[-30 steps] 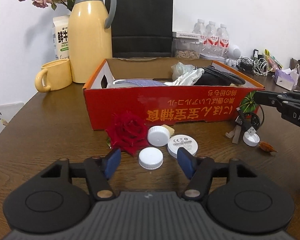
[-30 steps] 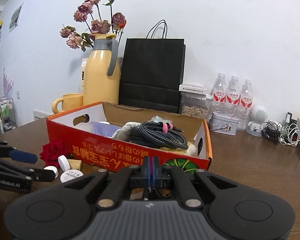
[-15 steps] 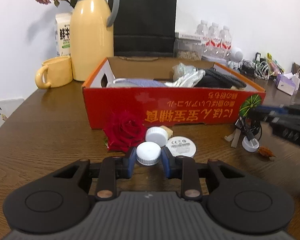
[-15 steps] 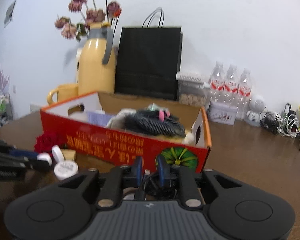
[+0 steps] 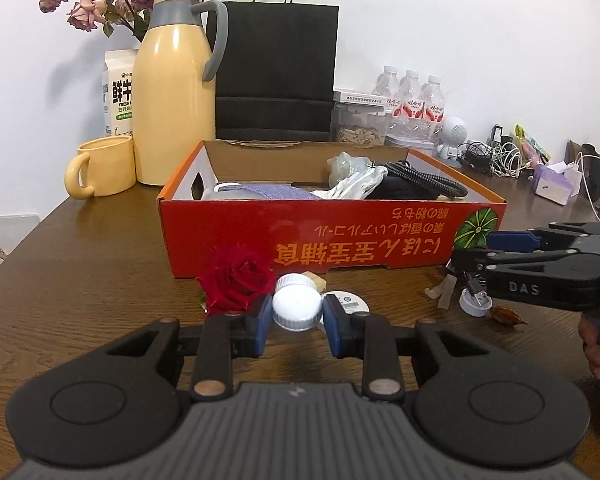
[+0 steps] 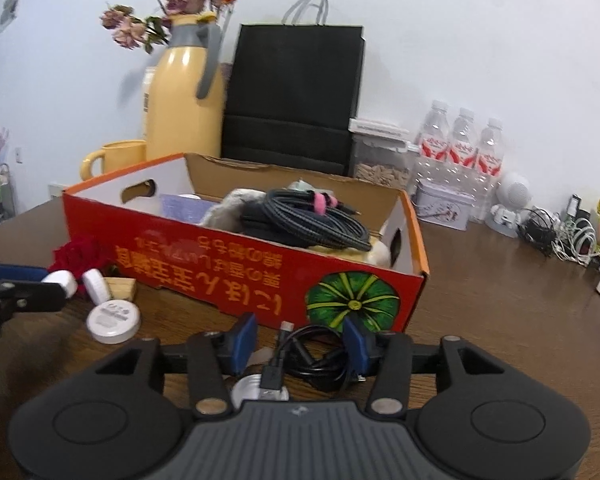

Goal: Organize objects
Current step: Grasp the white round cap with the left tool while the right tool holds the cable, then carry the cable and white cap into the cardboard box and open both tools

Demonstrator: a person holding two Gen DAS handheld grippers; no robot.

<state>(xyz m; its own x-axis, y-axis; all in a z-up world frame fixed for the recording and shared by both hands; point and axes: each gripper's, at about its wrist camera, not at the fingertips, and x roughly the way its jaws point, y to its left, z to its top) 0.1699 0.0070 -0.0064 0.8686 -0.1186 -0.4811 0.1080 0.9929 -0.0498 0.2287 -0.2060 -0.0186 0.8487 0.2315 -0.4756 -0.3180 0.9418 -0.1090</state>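
My left gripper is shut on a white bottle cap just in front of the red cardboard box. A red rose, a second white cap and a white round disc lie around it. My right gripper stands at the box's pumpkin-print corner. Its jaws are opening, with a coiled black USB cable lying loose between them over a white cap. The box holds cloths and a braided cable.
Behind the box stand a yellow thermos, a yellow mug, a black paper bag and water bottles. A tangle of chargers and a tissue box sit at the far right. A dried pod lies near the right gripper.
My left gripper has shut on the white cap. My right gripper's jaws, shut a second ago, have spread apart around the black cable.
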